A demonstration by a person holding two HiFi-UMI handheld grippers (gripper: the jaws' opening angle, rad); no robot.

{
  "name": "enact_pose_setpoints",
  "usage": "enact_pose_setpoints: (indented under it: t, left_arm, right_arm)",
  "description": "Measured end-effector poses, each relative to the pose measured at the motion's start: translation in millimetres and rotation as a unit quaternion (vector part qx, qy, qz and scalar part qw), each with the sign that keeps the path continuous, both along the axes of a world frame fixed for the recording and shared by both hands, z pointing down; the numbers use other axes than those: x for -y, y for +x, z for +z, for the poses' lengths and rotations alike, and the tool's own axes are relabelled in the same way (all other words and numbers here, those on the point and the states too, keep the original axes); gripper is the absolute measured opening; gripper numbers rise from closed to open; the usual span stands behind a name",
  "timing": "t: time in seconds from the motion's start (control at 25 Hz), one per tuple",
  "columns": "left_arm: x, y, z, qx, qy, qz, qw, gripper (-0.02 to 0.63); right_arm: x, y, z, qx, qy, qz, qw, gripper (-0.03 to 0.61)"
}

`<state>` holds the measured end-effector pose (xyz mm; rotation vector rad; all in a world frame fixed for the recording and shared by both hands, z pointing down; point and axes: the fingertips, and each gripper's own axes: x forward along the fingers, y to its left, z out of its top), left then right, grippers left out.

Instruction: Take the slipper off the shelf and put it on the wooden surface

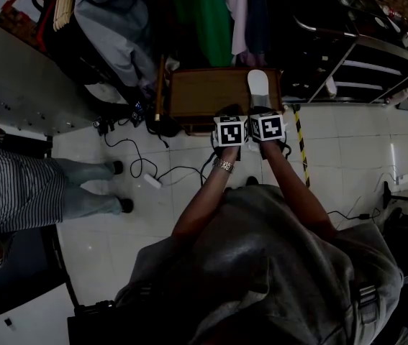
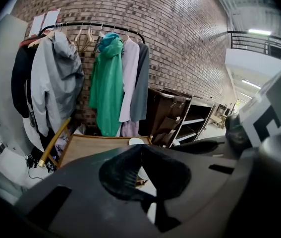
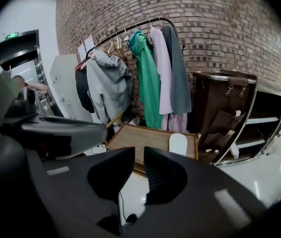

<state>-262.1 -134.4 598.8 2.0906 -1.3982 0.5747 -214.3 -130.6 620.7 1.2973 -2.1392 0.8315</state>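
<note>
A white slipper (image 1: pixel 259 85) lies on the wooden surface (image 1: pixel 204 90), near its right edge. It also shows beyond the jaws as the slipper (image 3: pixel 178 144) in the right gripper view, and its tip peeks out as the slipper (image 2: pixel 136 141) in the left gripper view. Both grippers hover side by side just in front of the wooden surface. My right gripper (image 1: pixel 263 109) is behind the slipper and apart from it. Its jaws stand nearly together with a thin slit and nothing between them. The jaws of my left gripper (image 1: pixel 229 112) touch each other and are empty.
A clothes rack with a green garment (image 1: pixel 202 16) and grey jackets stands behind the wooden surface. A dark shelf unit (image 1: pixel 347 56) is at the right. A person in a striped shirt (image 1: pixel 24 192) sits at the left. Cables (image 1: pixel 153 171) trail over the tiled floor.
</note>
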Motion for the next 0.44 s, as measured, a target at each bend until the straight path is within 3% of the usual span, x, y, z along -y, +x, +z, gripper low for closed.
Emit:
enact_pose_setpoints:
  t: [0.44]
  left_arm:
    - [-5.1, -4.5, -1.3, -0.004, 0.006, -0.002, 1.0, 0.005]
  right_arm:
    - [-7.2, -6.6, -4.8, 0.004, 0.007, -0.007, 1.0, 0.054]
